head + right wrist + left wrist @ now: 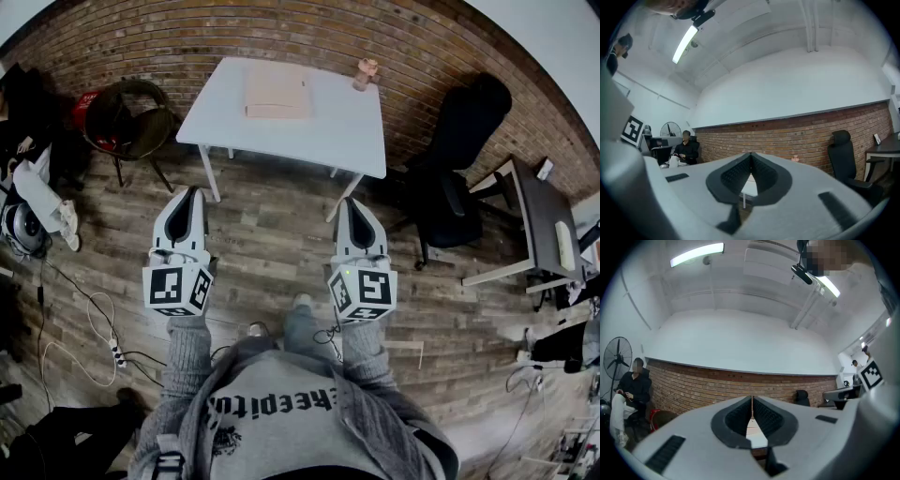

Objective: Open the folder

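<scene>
Wood floor (272, 234) lies open before the white table (342, 127) — a round chair (128, 120) crowds its left end, a black office chair (457, 164) its right; the folder (277, 91) occupies its far half.

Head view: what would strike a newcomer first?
The grey left hand-held gripper and right hand-held gripper, each with a black-and-white marker cube, sit mid-picture, both shut and empty. Beyond them a white rectangular table stands by a red brick wall, bearing a closed tan flat folder.

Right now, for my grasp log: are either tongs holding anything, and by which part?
Nothing is held. The left tongs and the right tongs are both shut and empty; the folder lies untouched on the table.
</scene>
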`<state>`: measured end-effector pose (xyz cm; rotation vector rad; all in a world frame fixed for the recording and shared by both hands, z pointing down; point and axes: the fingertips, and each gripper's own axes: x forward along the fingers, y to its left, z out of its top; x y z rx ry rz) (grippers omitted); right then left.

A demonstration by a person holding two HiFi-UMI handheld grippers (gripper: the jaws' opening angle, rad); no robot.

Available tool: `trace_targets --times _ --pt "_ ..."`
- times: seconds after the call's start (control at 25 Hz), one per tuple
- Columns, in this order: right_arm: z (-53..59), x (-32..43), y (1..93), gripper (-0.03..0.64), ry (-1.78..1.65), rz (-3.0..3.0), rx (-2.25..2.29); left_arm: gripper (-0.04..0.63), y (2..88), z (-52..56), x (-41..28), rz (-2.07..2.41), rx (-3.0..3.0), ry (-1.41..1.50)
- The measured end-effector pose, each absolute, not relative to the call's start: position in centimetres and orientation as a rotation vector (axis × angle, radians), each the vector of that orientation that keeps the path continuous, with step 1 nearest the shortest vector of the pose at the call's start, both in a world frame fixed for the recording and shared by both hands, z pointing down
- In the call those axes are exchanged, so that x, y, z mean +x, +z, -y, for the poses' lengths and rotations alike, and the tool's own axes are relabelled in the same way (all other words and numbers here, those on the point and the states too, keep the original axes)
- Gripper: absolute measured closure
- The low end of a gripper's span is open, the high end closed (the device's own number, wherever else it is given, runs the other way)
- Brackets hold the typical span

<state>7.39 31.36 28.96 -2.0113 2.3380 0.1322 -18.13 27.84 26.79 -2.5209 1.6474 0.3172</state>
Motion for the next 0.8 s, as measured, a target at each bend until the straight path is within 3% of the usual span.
trace_targets --times 0.8 --pt "-30.9 7.44 28.67 0.612 0.139 -2.292 -2.039 0.583 26.88 -27.02 -18.11 -1.624 -2.541 0.319"
